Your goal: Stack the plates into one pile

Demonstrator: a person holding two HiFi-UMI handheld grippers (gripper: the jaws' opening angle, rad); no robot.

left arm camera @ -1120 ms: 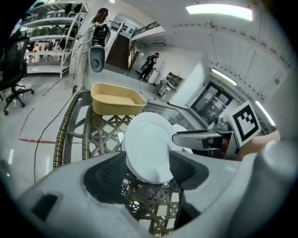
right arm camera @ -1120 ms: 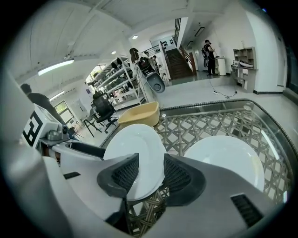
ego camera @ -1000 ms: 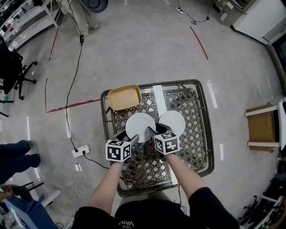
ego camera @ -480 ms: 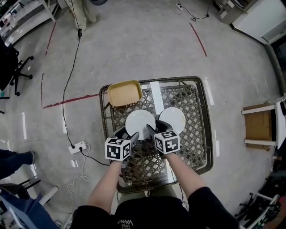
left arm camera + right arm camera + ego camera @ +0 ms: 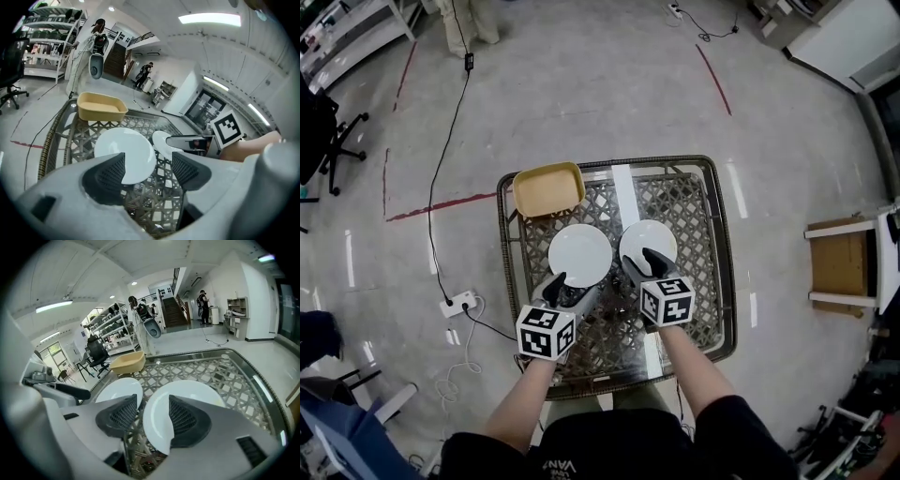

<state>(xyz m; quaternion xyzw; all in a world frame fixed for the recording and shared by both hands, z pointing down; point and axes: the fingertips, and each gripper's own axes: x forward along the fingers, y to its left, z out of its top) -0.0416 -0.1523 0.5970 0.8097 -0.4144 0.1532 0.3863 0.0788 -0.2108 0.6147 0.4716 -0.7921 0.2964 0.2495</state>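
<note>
White and glossy, two round plates are laid flat, face up, side by side with a narrow gap between them on the woven lattice desk (image 5: 698, 234): the left plate (image 5: 579, 255) and the right plate (image 5: 645, 240). A tan rectangular tray (image 5: 548, 189) is set at the far left corner. The left gripper (image 5: 570, 291) and the right gripper (image 5: 639, 264) are held at the plates' near edges, each with jaws spread and nothing pinched.
</note>
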